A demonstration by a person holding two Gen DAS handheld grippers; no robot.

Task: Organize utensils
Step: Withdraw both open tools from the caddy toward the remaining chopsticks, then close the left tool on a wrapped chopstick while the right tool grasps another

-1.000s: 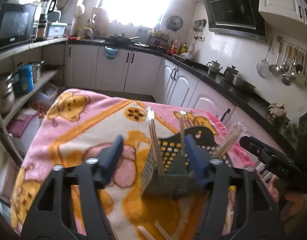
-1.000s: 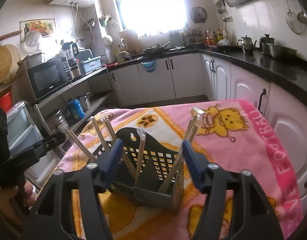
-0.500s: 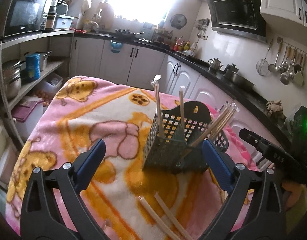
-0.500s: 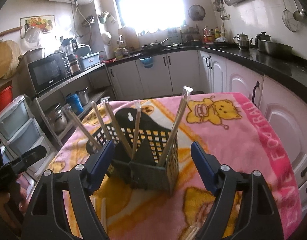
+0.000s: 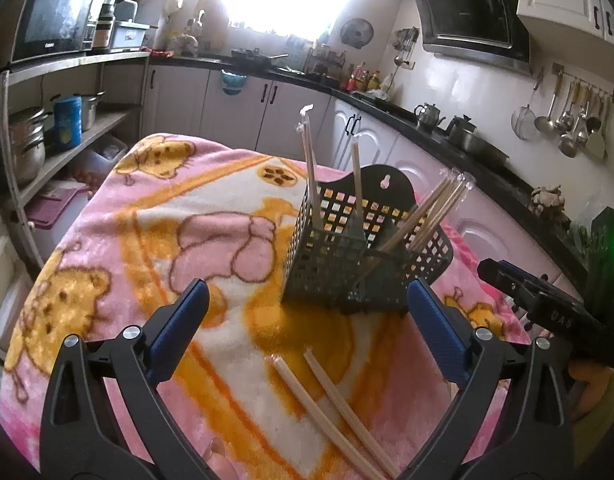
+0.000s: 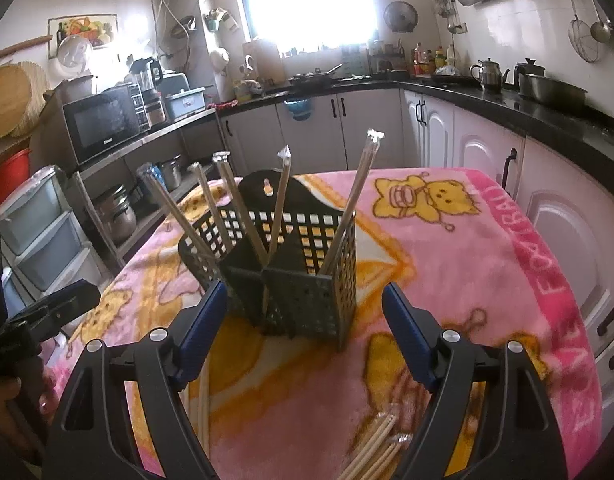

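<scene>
The dark plastic basket (image 5: 367, 256) with a square-hole lattice stands on the pink and orange blanket (image 5: 155, 216), just beyond the tips of both pairs of tongs and touching neither. Wrapped chopsticks (image 5: 312, 168) lean out of its compartments at several angles; in the right wrist view they fan apart (image 6: 357, 200). Two loose chopsticks (image 5: 327, 404) lie flat on the blanket between the fingers of the left tongs (image 5: 305, 332). More chopsticks (image 6: 371, 452) lie in a bundle near the right tongs (image 6: 305, 332).

A second ago both pairs of tongs stood close on either side of the basket, with their blue pads beside its walls. Now both are released and spread wide, with the basket clear ahead of them and looking smaller.

The blanket is fluffy, with cartoon bears (image 6: 423, 196) and pink lettering along one edge. The tongs are black plastic with blue pads (image 5: 179, 332) and silver screws. Each chopstick sits in a clear wrapper crimped at the top.
</scene>
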